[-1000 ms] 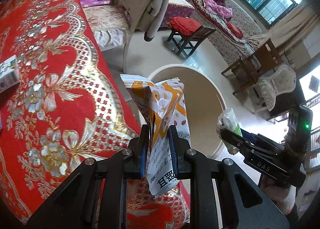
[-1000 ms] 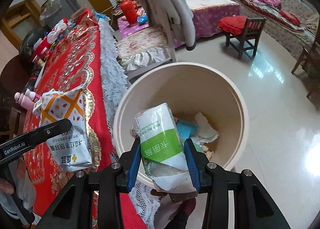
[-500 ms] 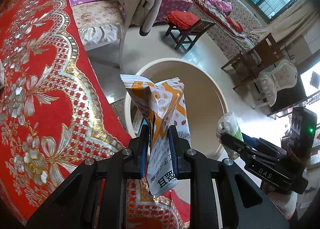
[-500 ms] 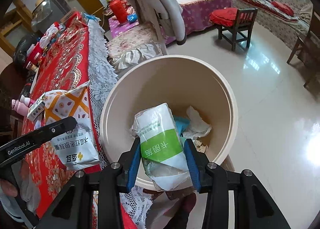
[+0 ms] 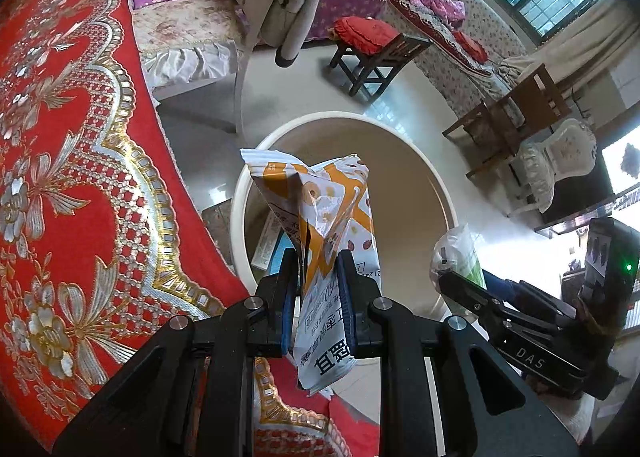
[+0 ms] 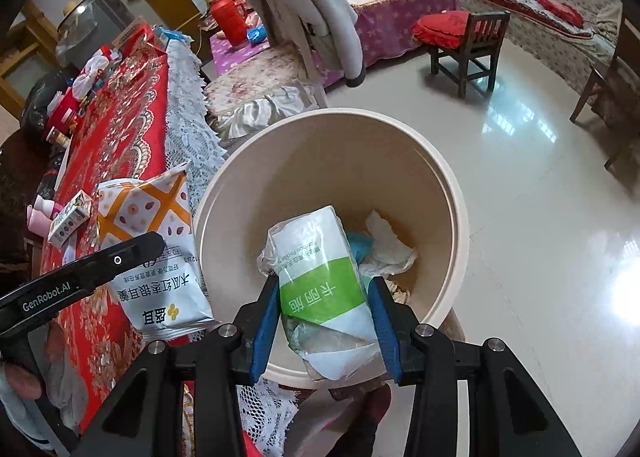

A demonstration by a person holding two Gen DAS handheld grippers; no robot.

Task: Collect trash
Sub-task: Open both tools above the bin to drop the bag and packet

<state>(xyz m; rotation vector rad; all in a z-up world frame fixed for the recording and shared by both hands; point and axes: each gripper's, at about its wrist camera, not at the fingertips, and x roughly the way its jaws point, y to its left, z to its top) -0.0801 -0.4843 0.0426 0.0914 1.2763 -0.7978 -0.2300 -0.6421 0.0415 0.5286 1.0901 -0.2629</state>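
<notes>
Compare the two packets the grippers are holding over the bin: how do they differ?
The snack pouch in the left gripper is white with orange crosses; the tissue pack in the right gripper is white with a green band. The pouch is flat and crumpled, the pack bulkier. Both are clamped by the beige bin.

Snack bag (image 5: 324, 241), tissue pack (image 6: 324, 277) held over bin (image 6: 456, 193).

we hold both grippers tilted steeply downward, side by side. our left gripper (image 5: 318, 289) has its blue pads pinched nearly together on a snack packet (image 5: 320, 225). our right gripper (image 6: 326, 321) stands wider, pads pressing both sides of a tissue pack (image 6: 320, 277). part of our left hand (image 6: 24, 385) shows at its handle.
</notes>
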